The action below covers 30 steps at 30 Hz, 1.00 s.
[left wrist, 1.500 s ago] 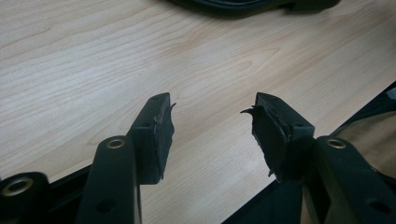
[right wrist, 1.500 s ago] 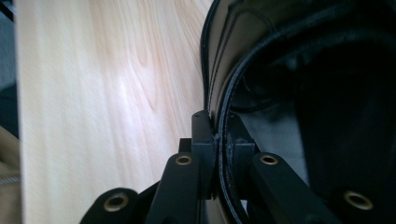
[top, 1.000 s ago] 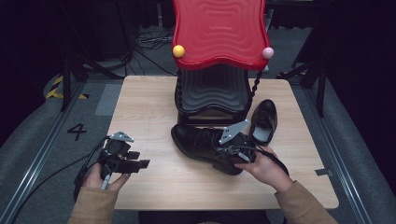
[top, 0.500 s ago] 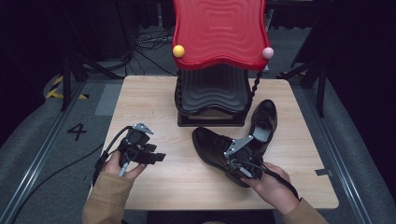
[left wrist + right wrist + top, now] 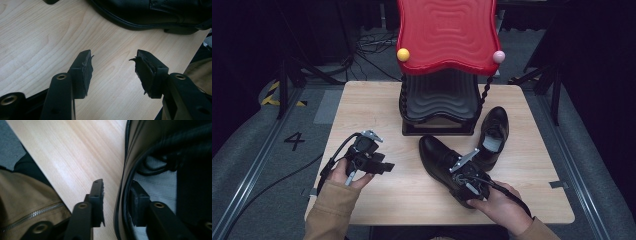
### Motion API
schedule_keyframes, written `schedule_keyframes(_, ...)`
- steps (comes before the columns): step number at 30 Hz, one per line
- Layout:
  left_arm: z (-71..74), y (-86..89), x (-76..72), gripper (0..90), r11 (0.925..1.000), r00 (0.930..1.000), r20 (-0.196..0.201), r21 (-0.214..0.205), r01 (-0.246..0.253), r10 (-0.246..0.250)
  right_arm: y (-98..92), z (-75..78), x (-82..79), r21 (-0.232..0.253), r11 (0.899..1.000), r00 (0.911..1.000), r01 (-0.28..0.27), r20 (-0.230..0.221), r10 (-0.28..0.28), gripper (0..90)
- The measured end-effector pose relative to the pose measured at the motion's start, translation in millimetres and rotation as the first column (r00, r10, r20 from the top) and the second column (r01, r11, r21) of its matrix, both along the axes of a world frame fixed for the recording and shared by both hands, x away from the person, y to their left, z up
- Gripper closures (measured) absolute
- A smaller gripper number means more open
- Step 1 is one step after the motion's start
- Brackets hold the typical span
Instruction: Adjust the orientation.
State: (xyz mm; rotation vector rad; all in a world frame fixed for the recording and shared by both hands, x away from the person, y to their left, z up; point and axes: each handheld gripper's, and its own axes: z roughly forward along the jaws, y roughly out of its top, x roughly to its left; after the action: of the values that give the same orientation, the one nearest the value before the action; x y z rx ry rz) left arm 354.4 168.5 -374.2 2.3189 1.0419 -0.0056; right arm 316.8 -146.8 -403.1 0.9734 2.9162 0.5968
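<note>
two black dress shoes on a light wood table (image 5: 377, 110), with a red-topped rack (image 5: 447, 35) standing at the far middle. the near shoe (image 5: 437, 155) lies right of centre, toe pointing far-left, heel toward the person. the second shoe (image 5: 493, 132) lies just beside it on the far right, opening up, grey insole showing.

right gripper (image 5: 467, 180) sits at the heel end of the near shoe. in the right gripper view its jaws straddle the shoe's side wall: one jaw outside over bare table, the other inside against the grey lining, laces (image 5: 160, 157) farther in. there is a visible gap between the outer jaw and the leather, so the jaws are narrow but not clamped as far as i can tell.

left gripper (image 5: 379, 166) hovers over the near-left table, well apart from both shoes. the left gripper view shows its jaws wide and holding nothing, torn pad edges visible, the near shoe's sole line across the top.

likely step: taking the collar of the near shoe to lift or shift it. to do it well, close fully on the wall before pulling. keep the inner jaw clear of the laces. a heel-only grip will let the toe droop, so the left gripper could steady the toe.

pose: right hand (image 5: 499, 207) low, reaching in from the near right, cable trailing over the wrist. left hand (image 5: 343, 175) under its gripper, tan sleeve (image 5: 329, 210), jaws pointing right.
</note>
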Motion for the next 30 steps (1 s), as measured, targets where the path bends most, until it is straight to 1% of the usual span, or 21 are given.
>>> schedule_keyframes(1,0.1,-0.3,0.6,47.7,1.0,1.0,-0.002,0.0,0.003,-0.003,-0.8,0.8,0.1,0.02,1.0,0.9999,0.0,-0.016,0.001,60.5)
schedule_keyframes(2,-0.1,-0.7,1.2,47.7,1.0,1.0,-0.001,-0.002,0.005,-0.005,-2.2,2.4,-0.1,0.036,0.999,0.9999,0.008,-0.015,-0.007,59.7)
schedule_keyframes(4,0.0,-1.1,2.3,47.7,1.0,1.0,-0.003,-0.002,0.008,-0.008,-2.9,2.8,-0.2,0.037,0.999,0.9999,0.002,-0.015,-0.001,59.2)
schedule_keyframes(5,0.1,-1.4,2.8,47.7,1.0,1.0,-0.004,-0.004,0.008,-0.008,-4.0,2.7,0.2,0.039,0.999,0.9999,-0.005,-0.013,0.005,57.5)
schedule_keyframes(7,0.6,-2.1,4.2,47.7,0.9999,0.9999,-0.005,-0.01,0.01,-0.01,-7.0,3.7,0.5,0.046,0.999,0.9998,-0.002,-0.019,0.003,56.6)
schedule_keyframes(10,0.2,-3.8,5.9,47.7,0.9998,0.9999,-0.006,-0.008,0.016,-0.016,-13.3,10.4,0.2,0.081,0.997,0.9997,-0.008,-0.024,0.01,56.1)
schedule_keyframes(12,-0.5,-4.6,6.9,47.6,0.9998,0.9998,-0.008,-0.004,0.02,-0.02,-19.0,17.3,0.5,0.108,0.994,0.9998,-0.01,-0.013,0.012,55.6)
schedule_keyframes(14,-0.9,-4.8,7.6,47.6,0.9998,0.9997,-0.01,-0.005,0.021,-0.021,-26.3,24.5,1.9,0.136,0.991,0.9999,-0.014,0.012,0.012,55.6)
schedule_keyframes(16,-1.1,-4.8,8.0,47.6,0.9998,0.9998,-0.009,-0.007,0.018,-0.018,-37.8,32.3,6.0,0.182,0.983,0.9993,0.005,0.037,-0.011,57.3)
schedule_keyframes(17,-1.1,-4.8,8.2,47.6,0.9998,0.9998,-0.01,-0.008,0.017,-0.017,-42.4,34.7,7.9,0.197,0.98,0.9988,0.011,0.045,-0.021,58.3)
schedule_keyframes(18,-1.1,-4.8,8.2,47.5,0.9998,0.9998,-0.01,-0.008,0.017,-0.017,-42.4,34.7,7.9,0.197,0.98,0.9988,0.011,0.045,-0.021,58.3)
schedule_keyframes(19,-1.2,-5.0,8.5,47.5,0.9998,0.9998,-0.01,-0.009,0.016,-0.016,-46.9,37.0,9.7,0.204,0.979,0.998,0.016,0.057,-0.028,58.5)
schedule_keyframes(20,-1.2,-5.1,8.9,47.4,0.9998,0.9998,-0.011,-0.01,0.017,-0.017,-58.1,42.0,13.5,0.231,0.973,0.9931,0.023,0.107,-0.049,61.0)
schedule_keyframes(21,-1.3,-5.4,9.1,47.4,0.9998,0.9998,-0.011,-0.009,0.017,-0.017,-58.1,42.0,13.5,0.231,0.973,0.9931,0.023,0.107,-0.049,61.0)
schedule_keyframes(22,-1.5,-5.8,9.1,47.3,0.9998,0.9998,-0.009,-0.006,0.019,-0.019,-62.6,43.6,15.2,0.241,0.97,0.9901,0.017,0.131,-0.05,60.7)
schedule_keyframes(24,-2.1,-6.5,8.7,47.3,0.9998,0.9997,-0.011,-0.002,0.021,-0.021,-71.4,46.2,18.0,0.252,0.968,0.9775,0.016,0.2,-0.068,59.3)
schedule_keyframes(25,-2.3,-6.5,8.5,47.3,0.9998,0.9997,-0.011,-0.002,0.02,-0.02,-77.3,47.5,20.4,0.27,0.962,0.9698,0.03,0.226,-0.093,57.2)
schedule_keyframes(26,-2.3,-6.5,8.3,47.2,0.9998,0.9997,-0.01,-0.001,0.02,-0.02,-82.4,47.8,23.0,0.297,0.954,0.9652,0.046,0.233,-0.119,55.7)
schedule_keyframes(28,-2.3,-6.2,7.8,47.1,0.9998,0.9998,-0.01,-0.002,0.019,-0.019,-91.9,47.1,28.8,0.34,0.936,0.9581,0.092,0.226,-0.176,54.1)
schedule_keyframes(29,-2.1,-5.6,7.4,47.0,0.9998,0.9998,-0.011,-0.003,0.018,-0.018,-95.1,46.6,30.8,0.346,0.932,0.9547,0.107,0.226,-0.193,53.4)
schedule_keyframes(30,-2.2,-5.0,6.9,47.1,0.9999,0.9998,-0.011,-0.003,0.016,-0.016,-99.7,45.8,33.5,0.348,0.929,0.9459,0.127,0.239,-0.219,52.5)
